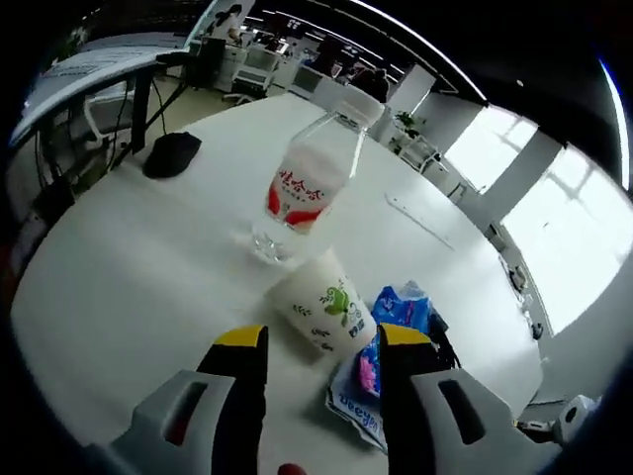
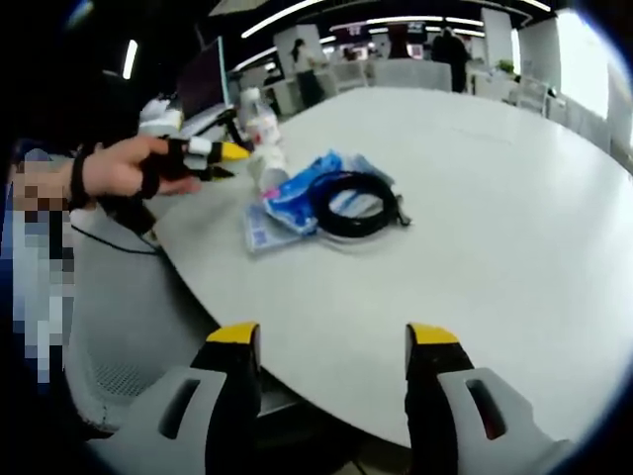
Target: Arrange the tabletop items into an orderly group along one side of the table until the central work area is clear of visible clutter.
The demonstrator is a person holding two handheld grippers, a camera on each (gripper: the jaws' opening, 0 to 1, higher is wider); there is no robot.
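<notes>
My left gripper (image 1: 321,348), fingers apart, nears the cup (image 1: 321,302) at 12 o'clock; next I squeeze. Right fingers apart too.

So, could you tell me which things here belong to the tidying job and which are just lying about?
Job:
water bottle
white cup
blue packets
black cable coil

Lying about:
black mouse
office chair
</notes>
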